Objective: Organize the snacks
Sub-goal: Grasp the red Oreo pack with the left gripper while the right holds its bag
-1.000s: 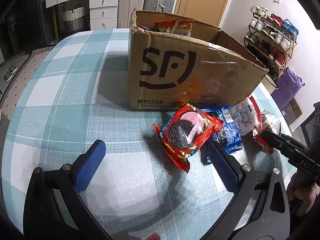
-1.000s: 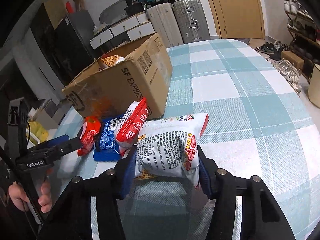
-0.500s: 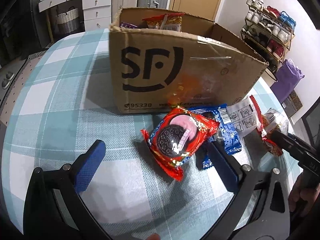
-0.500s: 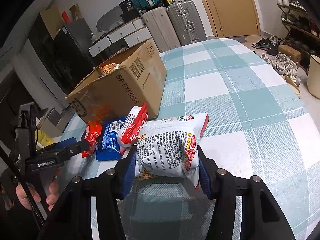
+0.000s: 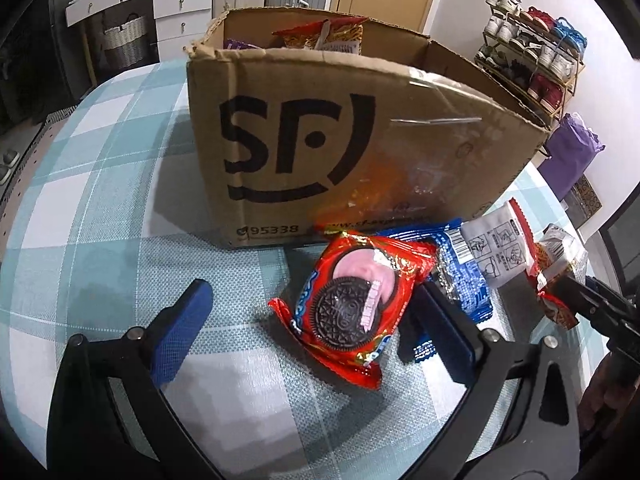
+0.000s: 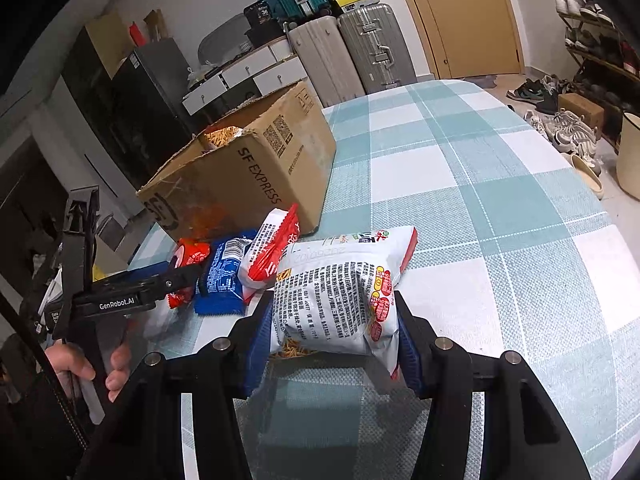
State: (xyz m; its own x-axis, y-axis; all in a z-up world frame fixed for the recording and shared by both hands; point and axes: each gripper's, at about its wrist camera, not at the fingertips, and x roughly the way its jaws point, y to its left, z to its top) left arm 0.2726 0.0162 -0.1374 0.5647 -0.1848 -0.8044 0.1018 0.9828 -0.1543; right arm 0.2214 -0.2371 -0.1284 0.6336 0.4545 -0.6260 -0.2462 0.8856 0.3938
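Meanwhile, right gripper (image 6: 334, 334) clamps a white snack bag (image 6: 340, 296) above the checked table (image 6: 500, 208); left gripper (image 5: 316, 316) gapes wide around a red Oreo pack (image 5: 356, 300) beside the cardboard box (image 5: 304, 136)

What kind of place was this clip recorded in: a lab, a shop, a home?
Most likely a lived-in home, near the entrance: suitcases stand against the wall beside a wooden door, a shoe rack is full, and the table wears a checked cloth.
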